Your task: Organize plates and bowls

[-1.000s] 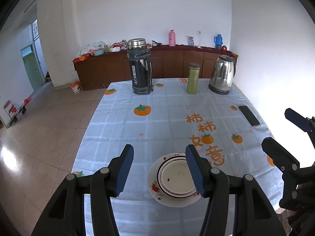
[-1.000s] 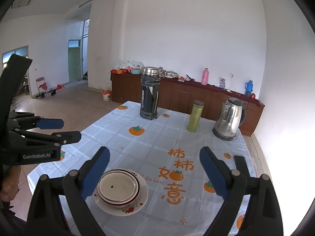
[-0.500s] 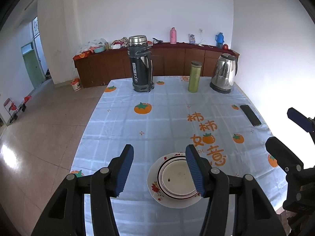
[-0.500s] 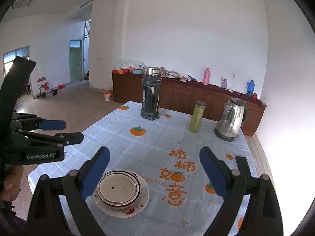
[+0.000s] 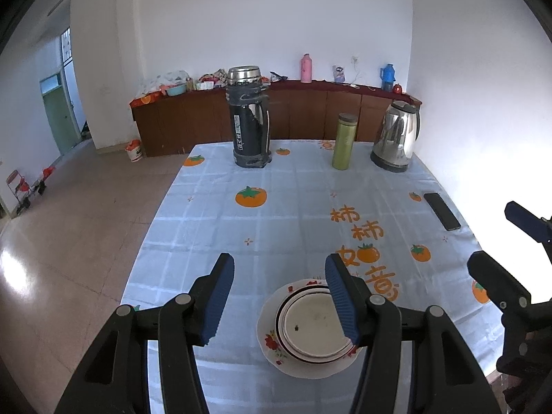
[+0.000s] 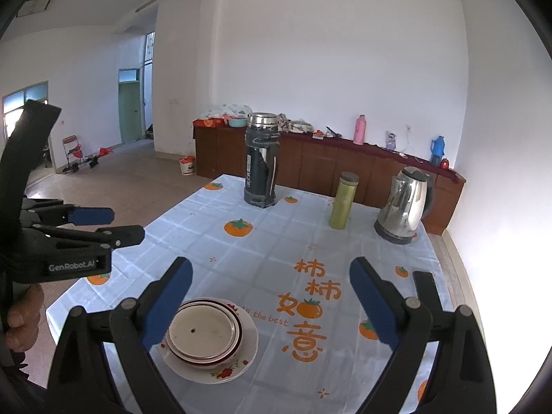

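A stack of bowls [image 5: 312,333] sits nested on a white flowered plate [image 5: 272,341] near the table's front edge; the bowls [image 6: 203,333] and the plate [image 6: 246,355] also show in the right wrist view. My left gripper [image 5: 279,302] is open and empty, held above the table just left of the stack. My right gripper [image 6: 270,303] is open and empty, held above the table to the right of the stack. Each gripper shows at the edge of the other's view.
At the table's far end stand a dark thermos jug [image 5: 249,127], a green flask [image 5: 344,141] and a steel kettle [image 5: 396,138]. A black phone [image 5: 441,211] lies near the right edge. A brown sideboard [image 5: 310,110] lines the back wall.
Both grippers have drawn back and up a little, so the table looks slightly farther. The stack has not moved and both jaws stay open.
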`<state>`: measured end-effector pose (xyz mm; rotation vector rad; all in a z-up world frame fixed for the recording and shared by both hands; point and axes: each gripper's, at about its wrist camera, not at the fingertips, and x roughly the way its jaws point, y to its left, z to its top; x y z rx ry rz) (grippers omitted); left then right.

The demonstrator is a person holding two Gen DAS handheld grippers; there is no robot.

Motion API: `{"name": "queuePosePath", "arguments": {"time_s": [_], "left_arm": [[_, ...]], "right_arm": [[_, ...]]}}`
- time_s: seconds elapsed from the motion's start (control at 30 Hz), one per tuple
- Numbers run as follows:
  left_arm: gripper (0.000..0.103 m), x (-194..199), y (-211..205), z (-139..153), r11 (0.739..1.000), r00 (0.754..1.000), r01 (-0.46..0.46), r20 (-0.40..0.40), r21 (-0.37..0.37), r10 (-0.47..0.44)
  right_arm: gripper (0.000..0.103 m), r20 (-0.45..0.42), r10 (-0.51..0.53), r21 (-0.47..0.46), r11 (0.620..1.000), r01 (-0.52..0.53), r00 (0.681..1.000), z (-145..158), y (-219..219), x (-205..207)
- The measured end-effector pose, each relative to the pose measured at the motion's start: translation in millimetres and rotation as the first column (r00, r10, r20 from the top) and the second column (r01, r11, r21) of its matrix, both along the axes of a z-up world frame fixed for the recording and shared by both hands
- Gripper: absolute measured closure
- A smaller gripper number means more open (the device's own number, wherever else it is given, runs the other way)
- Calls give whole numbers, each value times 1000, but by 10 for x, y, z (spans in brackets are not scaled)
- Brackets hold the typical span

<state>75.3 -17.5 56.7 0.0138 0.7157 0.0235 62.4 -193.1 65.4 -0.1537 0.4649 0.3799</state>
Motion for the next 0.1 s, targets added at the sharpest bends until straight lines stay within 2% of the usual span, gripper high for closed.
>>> {"name": "queuePosePath", "arguments": {"time_s": [0.1], "left_arm": [[45, 35, 1, -28, 1000, 1000, 3, -20, -15, -3]], "right_arm": [[9, -10, -1, -1, 1000, 1, 1000, -39, -6, 27]]}}
